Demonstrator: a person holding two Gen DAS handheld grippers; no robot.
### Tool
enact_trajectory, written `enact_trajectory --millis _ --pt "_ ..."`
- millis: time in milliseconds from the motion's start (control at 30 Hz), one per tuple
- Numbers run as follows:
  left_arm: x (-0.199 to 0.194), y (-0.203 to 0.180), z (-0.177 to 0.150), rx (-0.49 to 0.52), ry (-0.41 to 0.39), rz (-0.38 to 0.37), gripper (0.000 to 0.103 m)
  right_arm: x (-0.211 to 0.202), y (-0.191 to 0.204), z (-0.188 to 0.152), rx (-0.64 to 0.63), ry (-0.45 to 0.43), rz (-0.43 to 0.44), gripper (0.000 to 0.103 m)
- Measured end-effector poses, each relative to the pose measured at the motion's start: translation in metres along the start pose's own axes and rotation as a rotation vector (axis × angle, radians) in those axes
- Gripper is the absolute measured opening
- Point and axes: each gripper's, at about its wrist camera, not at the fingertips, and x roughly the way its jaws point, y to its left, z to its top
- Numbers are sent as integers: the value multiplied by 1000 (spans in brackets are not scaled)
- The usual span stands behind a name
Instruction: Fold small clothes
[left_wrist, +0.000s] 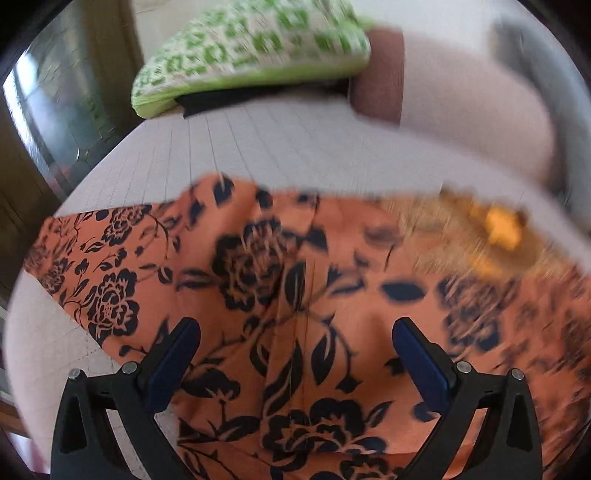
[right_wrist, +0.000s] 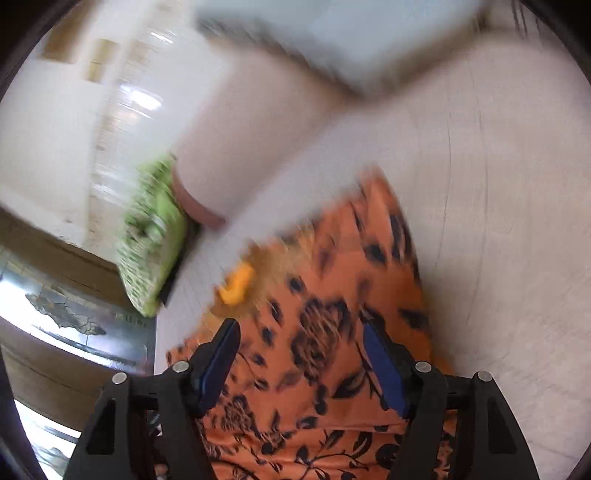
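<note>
An orange garment with a black flower print (left_wrist: 295, 295) lies spread on a pale quilted bed (left_wrist: 258, 147). Its blurred neckline carries gold trim and a yellow patch (left_wrist: 502, 229). My left gripper (left_wrist: 295, 332) hovers over the cloth with its blue-padded fingers (left_wrist: 173, 365) wide apart and nothing between them. In the right wrist view the same garment (right_wrist: 325, 332) runs up the picture, its yellow patch (right_wrist: 236, 284) at the left edge. My right gripper (right_wrist: 301, 332) stands open above the fabric, and no cloth is pinched between its pads (right_wrist: 384, 369).
A green and white patterned pillow (left_wrist: 251, 51) lies at the head of the bed, beside a pale bolster with a brown end (left_wrist: 380, 74). The pillow (right_wrist: 155, 243) shows again in the right wrist view. A dark wooden frame with glass (left_wrist: 55, 110) borders the bed's left side.
</note>
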Motion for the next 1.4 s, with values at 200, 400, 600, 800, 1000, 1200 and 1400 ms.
enact_trajectory --millis 200,400,600,800,1000,1200,1400 --pt "-5 3 3 -3 -10 -17 103 7 6 0 -42 34 -11 68" --pt "-25 71 12 -200 -70 6 103 9 49 -25 -259 40 30 68" --pt "-33 186 6 -481 -96 91 103 32 75 -67 -450 128 -2 67" --pt "-17 299 -29 -824 -86 61 103 51 82 -92 -525 176 -15 67" --pt "26 356 -45 -1064 -74 -267 95 58 77 -88 -495 184 -19 67" --pt "44 379 -34 -1118 -161 -356 91 60 74 -82 -490 196 -10 67" --pt "60 391 -16 -1106 -206 -320 76 58 72 -77 -491 192 -8 67"
